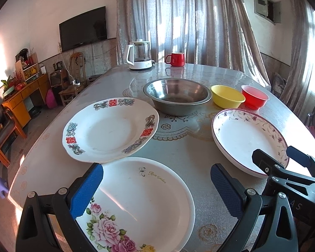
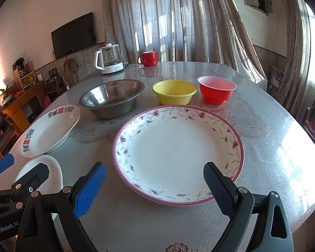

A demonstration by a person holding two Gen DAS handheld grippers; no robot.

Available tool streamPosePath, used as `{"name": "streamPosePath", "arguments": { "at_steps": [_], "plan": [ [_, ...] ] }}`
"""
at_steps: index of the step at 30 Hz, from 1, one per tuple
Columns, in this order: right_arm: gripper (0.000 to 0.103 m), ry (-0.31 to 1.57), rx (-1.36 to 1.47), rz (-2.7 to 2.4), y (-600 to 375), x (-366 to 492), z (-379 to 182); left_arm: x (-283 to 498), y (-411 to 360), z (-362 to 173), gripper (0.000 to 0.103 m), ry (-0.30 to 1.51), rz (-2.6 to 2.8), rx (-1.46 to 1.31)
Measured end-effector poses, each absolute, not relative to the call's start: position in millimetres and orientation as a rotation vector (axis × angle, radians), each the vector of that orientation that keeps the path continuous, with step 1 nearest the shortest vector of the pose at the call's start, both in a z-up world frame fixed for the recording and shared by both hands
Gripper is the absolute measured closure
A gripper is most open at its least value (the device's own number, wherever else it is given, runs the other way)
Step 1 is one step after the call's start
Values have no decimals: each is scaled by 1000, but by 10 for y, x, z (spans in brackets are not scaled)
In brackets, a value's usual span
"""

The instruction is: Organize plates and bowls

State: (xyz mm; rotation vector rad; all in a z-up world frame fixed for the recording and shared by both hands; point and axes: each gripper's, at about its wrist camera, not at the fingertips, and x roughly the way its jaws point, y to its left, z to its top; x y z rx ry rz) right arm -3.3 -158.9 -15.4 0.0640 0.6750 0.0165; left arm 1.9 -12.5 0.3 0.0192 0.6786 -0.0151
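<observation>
Jaws wide on both grippers, left gripper point(image 1: 155, 189) over rose plate point(image 1: 140, 205), right gripper point(image 2: 154, 185) at floral plate point(image 2: 178, 153) rim.

The left black plastic claw point(image 1: 156, 191) carries two blue, dimple-textured rubber pads point(image 1: 87, 191) on angular arms with triangular cut-outs and round silver rivets. The right black plastic claw point(image 2: 154, 188) is built alike; white "GenRobot.AI" lettering marks the left claw's housing.
</observation>
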Motion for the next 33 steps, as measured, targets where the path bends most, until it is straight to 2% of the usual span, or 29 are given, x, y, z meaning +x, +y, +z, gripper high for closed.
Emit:
{"name": "streamPosePath", "arguments": {
  "at_steps": [33],
  "plan": [
    [9,659,212,-45,-2311,129,-100,243,-517,-24,0,734,-122,120]
  ]
}}
